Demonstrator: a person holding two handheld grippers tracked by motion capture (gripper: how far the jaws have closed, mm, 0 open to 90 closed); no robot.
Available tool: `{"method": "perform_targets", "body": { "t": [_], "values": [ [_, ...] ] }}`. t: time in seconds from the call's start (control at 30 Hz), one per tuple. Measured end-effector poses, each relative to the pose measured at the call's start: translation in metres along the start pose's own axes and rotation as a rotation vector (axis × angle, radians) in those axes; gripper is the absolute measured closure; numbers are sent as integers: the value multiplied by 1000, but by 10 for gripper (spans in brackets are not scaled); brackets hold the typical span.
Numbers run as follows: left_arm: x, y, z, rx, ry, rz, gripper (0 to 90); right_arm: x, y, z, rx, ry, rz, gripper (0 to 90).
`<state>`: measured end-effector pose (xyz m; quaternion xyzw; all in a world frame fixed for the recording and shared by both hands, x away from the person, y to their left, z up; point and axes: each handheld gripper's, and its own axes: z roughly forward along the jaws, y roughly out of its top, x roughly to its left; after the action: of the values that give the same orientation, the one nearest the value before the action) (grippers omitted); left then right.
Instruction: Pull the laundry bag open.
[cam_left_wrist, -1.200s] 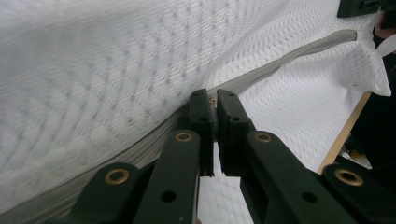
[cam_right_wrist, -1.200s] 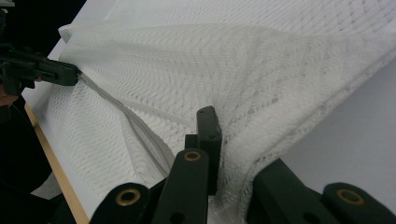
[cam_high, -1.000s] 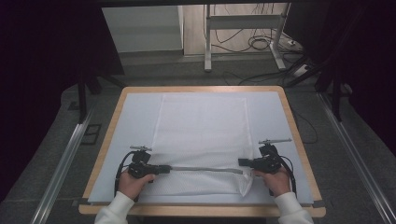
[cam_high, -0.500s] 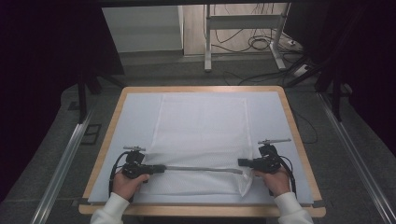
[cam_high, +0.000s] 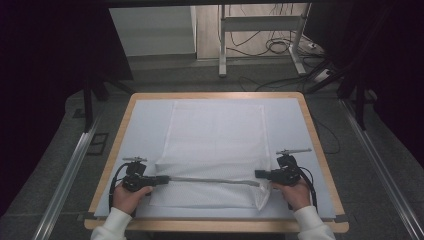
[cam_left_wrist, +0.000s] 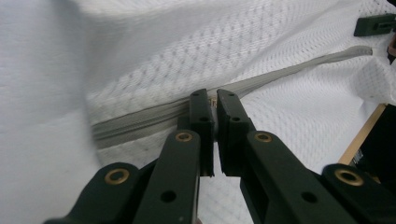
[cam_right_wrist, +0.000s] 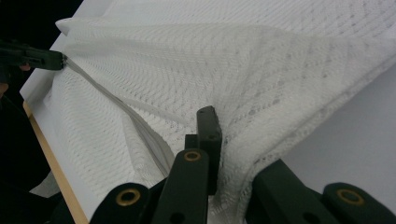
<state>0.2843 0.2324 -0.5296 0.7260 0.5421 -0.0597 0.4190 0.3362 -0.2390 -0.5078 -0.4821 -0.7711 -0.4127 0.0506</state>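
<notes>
We see a white mesh bag (cam_high: 215, 145) lying flat on the table (cam_high: 125, 122), in the middle, with its far edge close to the far edge of the table and its near part close to the near edge. A grey zipper (cam_high: 210, 180) runs across the near part of the bag, from left to right.

The left tool (cam_high: 161, 180) is at the left end of the zipper, near the near left corner of the table. In the left gripper view its jaws are almost together, and a small piece, which looks like the zipper pull (cam_left_wrist: 214, 101), is pinched between the tips. The left hand (cam_high: 127, 196) holds the tool from the near edge.

The right tool (cam_high: 259, 174) is at the right end of the zipper, near the near right corner. In the right gripper view its jaws are closed on the mesh of the bag (cam_right_wrist: 261, 93), and the cloth is bunched around them and lifted a little from the table. The right hand (cam_high: 295, 192) is behind it.

Between the two tools the zipper is pulled into a nearly straight line. The near right corner of the bag hangs in a fold under the right tool.
</notes>
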Motion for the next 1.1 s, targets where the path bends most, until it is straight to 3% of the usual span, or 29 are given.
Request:
{"method": "perform_targets", "body": {
  "t": [0.57,1.1],
  "values": [
    [19,-9,-21,-38,30,-43,868,-1,0,0,0,-8,4,884],
    [32,-15,-30,-45,67,-64,868,-2,0,0,0,-5,8,884]
  ]
}}
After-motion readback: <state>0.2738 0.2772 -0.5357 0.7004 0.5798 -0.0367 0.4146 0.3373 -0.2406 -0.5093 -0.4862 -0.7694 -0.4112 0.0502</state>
